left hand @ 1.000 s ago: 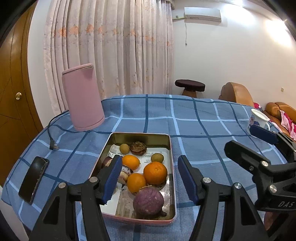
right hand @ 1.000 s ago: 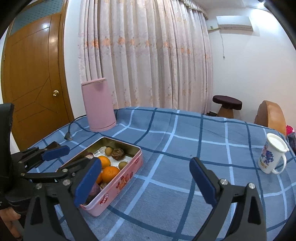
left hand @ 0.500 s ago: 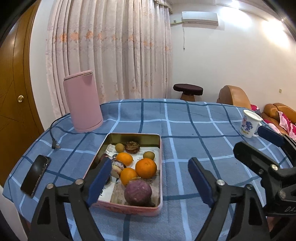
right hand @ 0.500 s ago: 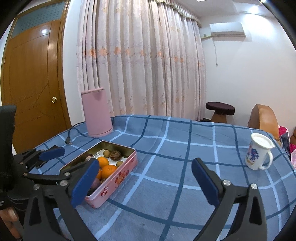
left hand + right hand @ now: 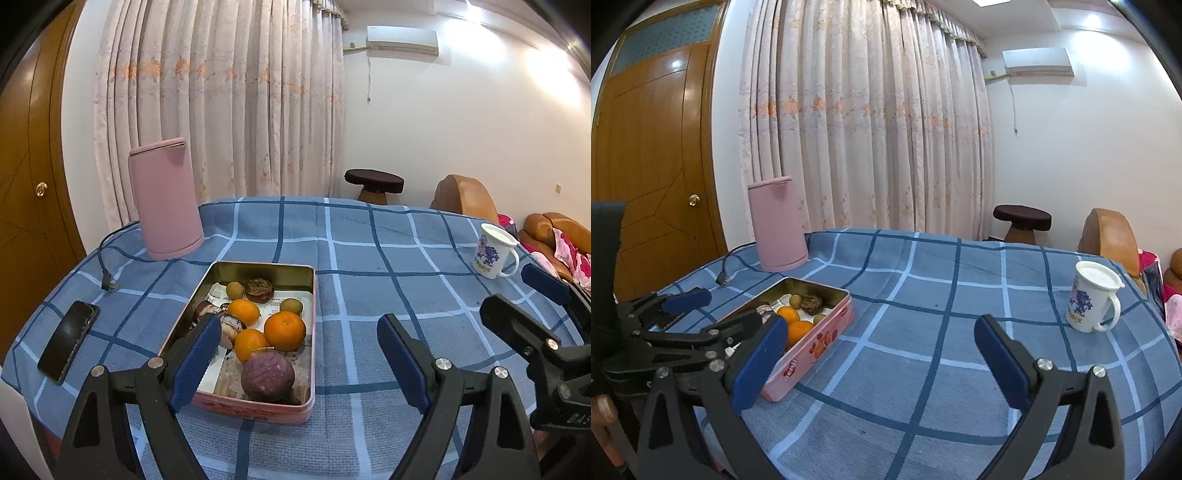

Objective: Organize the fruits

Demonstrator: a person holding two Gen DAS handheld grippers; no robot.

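Right now my left gripper has its jaws spread wide, having just been opening, with nothing clamped; its blue pads frame the near end of the pink tin, low in the centre of the left wrist view. The fruits sit inside the tin: three oranges, a purple fruit nearest me, small greenish ones at the far end. My right gripper also stands agape, empty, over bare blue checked tablecloth. A white mug stands at right.
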